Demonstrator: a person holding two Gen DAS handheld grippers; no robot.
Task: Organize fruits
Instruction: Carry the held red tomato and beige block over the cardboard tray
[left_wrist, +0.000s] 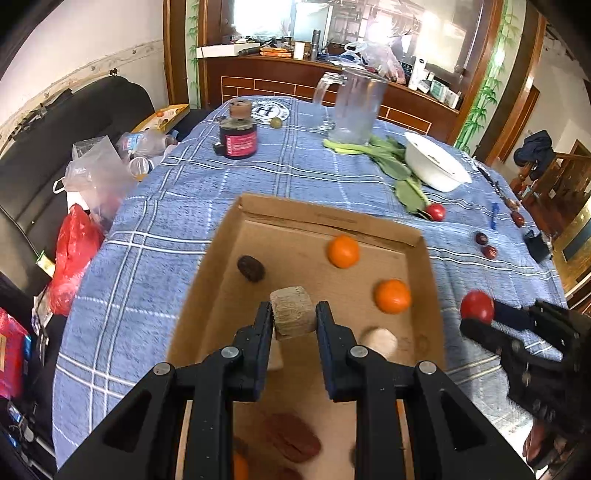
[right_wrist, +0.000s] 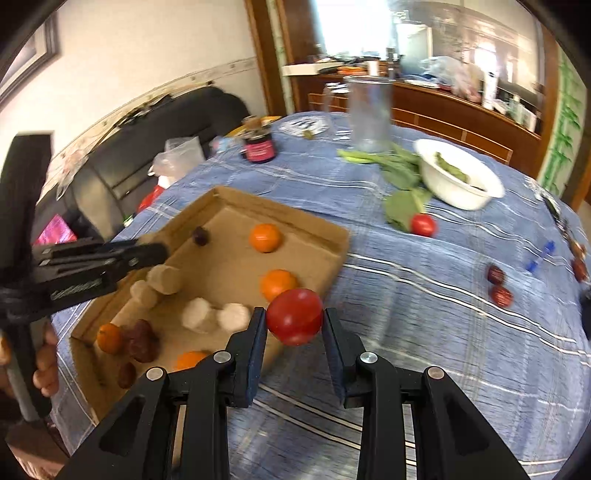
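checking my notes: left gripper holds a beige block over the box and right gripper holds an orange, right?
Not quite. The right gripper holds a red tomato, not an orange, as the right wrist view shows. The left gripper does hold the beige block over the cardboard box.

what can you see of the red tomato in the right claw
The red tomato is small, round, smooth and glossy, whole with no visible damage. The right claw holds it, one black finger pressed on each side, lifted clear of the blue checked tablecloth. It hangs by the near right corner of the cardboard tray, close to an orange inside. From the left wrist view it shows as a red ball at the claw's tip, right of the tray.
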